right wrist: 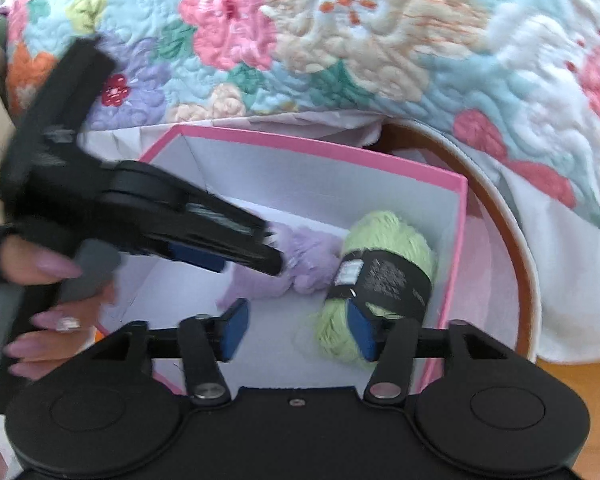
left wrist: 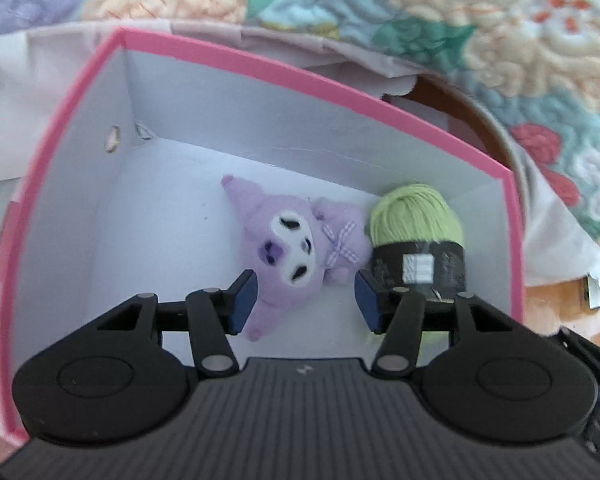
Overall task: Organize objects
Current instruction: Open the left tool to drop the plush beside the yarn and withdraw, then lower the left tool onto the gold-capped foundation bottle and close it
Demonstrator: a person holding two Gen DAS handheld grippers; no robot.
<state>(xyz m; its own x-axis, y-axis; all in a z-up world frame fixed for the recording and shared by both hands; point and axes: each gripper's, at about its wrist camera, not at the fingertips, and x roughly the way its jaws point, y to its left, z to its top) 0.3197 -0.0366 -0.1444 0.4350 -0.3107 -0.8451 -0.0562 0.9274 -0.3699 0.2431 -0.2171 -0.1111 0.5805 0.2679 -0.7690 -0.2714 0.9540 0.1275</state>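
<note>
A pink box [left wrist: 300, 76] with white inside holds a purple plush toy [left wrist: 292, 240] lying on its floor and a green yarn ball [left wrist: 416, 236] with a black label beside it at the right wall. My left gripper [left wrist: 306, 300] is open just above the plush, holding nothing. In the right wrist view the box [right wrist: 312, 146], plush [right wrist: 304, 260] and yarn [right wrist: 380, 276] show again. My right gripper [right wrist: 296, 326] is open and empty over the box's near side, its right finger close to the yarn. The left gripper body [right wrist: 160, 220] reaches into the box from the left.
A floral quilt [right wrist: 380, 40] lies behind the box. A round brown tray with a white rim [right wrist: 512, 240] sits to the right of the box, with white cloth [right wrist: 540, 320] over it. The wooden surface [right wrist: 580, 380] shows at the right.
</note>
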